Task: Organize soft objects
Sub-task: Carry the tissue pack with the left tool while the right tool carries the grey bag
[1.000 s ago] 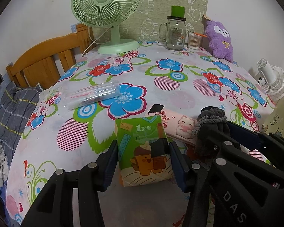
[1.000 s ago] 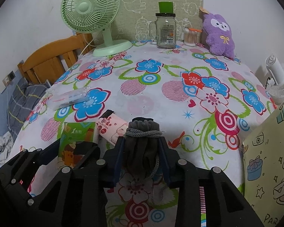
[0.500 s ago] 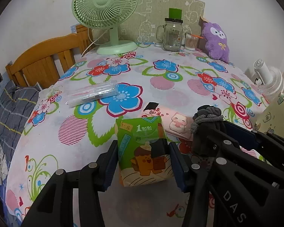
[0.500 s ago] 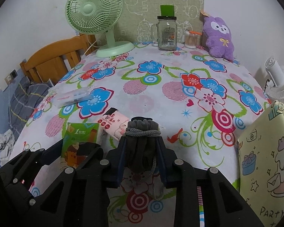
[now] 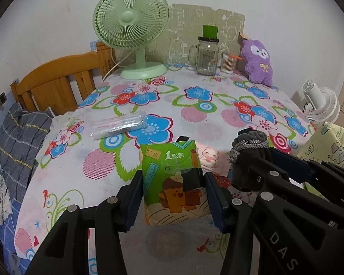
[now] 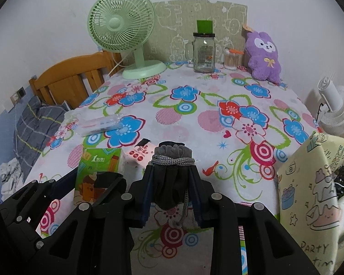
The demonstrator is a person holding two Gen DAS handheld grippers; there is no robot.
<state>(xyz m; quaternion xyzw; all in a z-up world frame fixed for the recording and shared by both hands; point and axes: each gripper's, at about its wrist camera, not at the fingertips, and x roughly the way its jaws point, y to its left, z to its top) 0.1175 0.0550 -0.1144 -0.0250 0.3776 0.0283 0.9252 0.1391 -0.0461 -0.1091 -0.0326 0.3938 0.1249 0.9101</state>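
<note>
Left gripper [image 5: 173, 197], lower centre of frame: fingers moderately spread, clamped on green tissue pack [image 5: 173, 178], held above the tablecloth [image 5: 195, 105]. Right gripper [image 6: 172, 190], lower centre: fingers narrow, pinching grey pouch [image 6: 172, 174], cord dangling.

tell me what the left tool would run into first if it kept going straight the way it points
Probably the floral tablecloth just past the green tissue pack that the left tool holds; the pink cat-print pack lies slightly right. Depth is unclear.
</note>
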